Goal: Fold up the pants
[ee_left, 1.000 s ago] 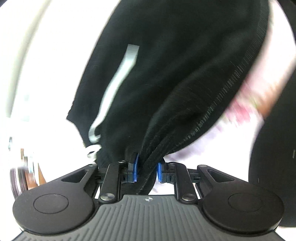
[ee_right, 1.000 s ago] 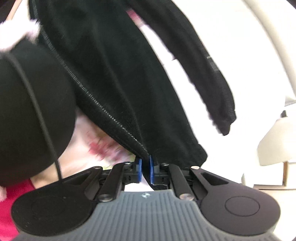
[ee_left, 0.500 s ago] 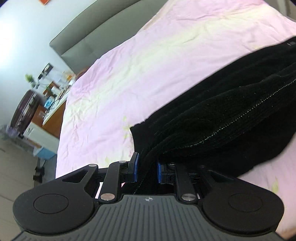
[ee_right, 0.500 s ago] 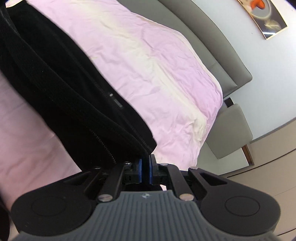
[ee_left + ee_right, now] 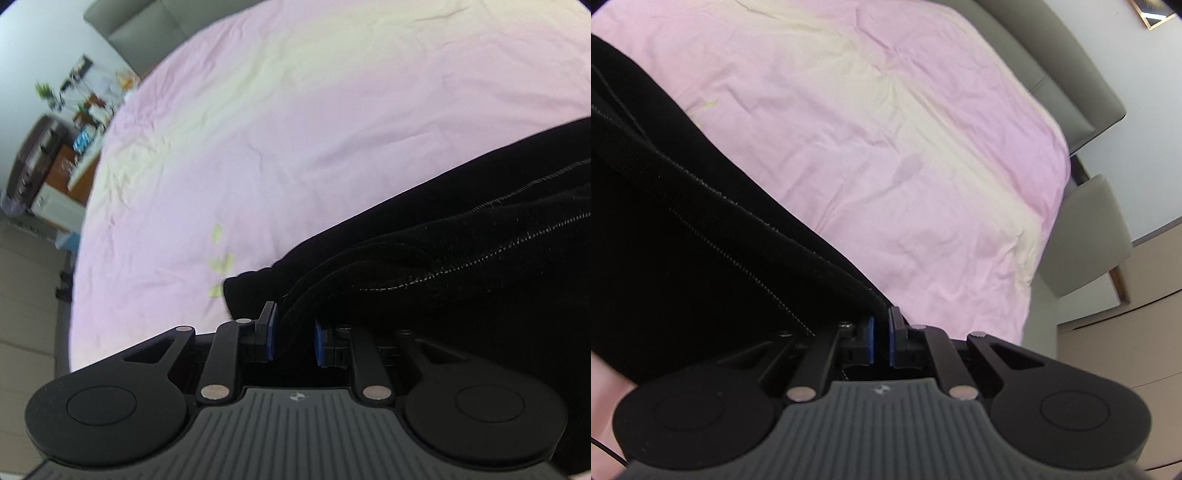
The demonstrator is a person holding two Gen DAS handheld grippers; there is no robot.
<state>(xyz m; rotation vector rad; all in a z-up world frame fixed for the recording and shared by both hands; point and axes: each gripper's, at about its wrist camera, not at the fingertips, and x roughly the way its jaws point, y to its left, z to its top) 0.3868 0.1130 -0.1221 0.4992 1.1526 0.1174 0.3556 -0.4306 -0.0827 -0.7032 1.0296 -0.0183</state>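
- Left claw (image 5: 293,334): blue pads pinching a thick bunch of the black pants (image 5: 461,251) at one end of the edge.
- Right claw (image 5: 881,339): pads pressed nearly together on a thin fold at the other end.
- Change: a second ago the pants hung in the air between the two claws; now they stretch low over the pink bed (image 5: 314,122), near its front edge.
- Meaning, as judged: the garment is being laid out flat, so folding proper has not yet begun.
- Beyond: grey headboard (image 5: 1067,74) at the far edge, a cluttered desk (image 5: 74,147) off the bed's left side.
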